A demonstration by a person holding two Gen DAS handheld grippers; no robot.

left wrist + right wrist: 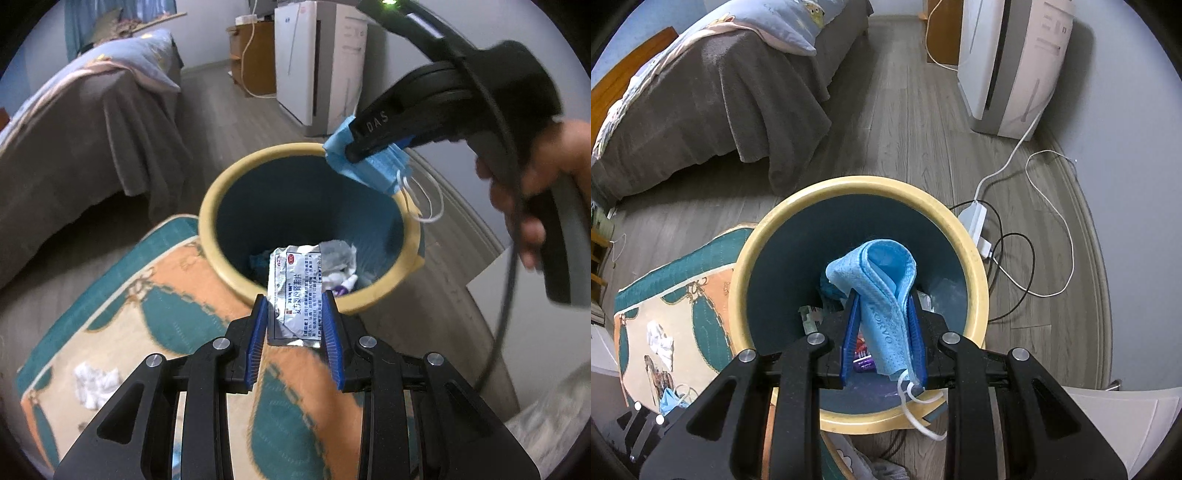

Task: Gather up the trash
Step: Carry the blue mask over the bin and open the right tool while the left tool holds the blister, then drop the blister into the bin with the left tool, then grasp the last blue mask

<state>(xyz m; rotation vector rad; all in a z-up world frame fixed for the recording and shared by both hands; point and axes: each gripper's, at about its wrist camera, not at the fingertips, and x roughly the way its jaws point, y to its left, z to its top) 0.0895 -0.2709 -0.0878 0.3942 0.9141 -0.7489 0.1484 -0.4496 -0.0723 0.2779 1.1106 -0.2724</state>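
A blue bin with a yellow rim stands on the floor with trash inside. My left gripper is shut on a silver medicine sachet at the bin's near rim. My right gripper is shut on a folded blue face mask and holds it over the bin's opening. In the left wrist view the right gripper holds the mask over the far rim, ear loops hanging.
A patterned rug lies left of the bin with crumpled white tissue on it. Another blue mask lies on the rug. A bed stands at the left, a white appliance and cables at the right.
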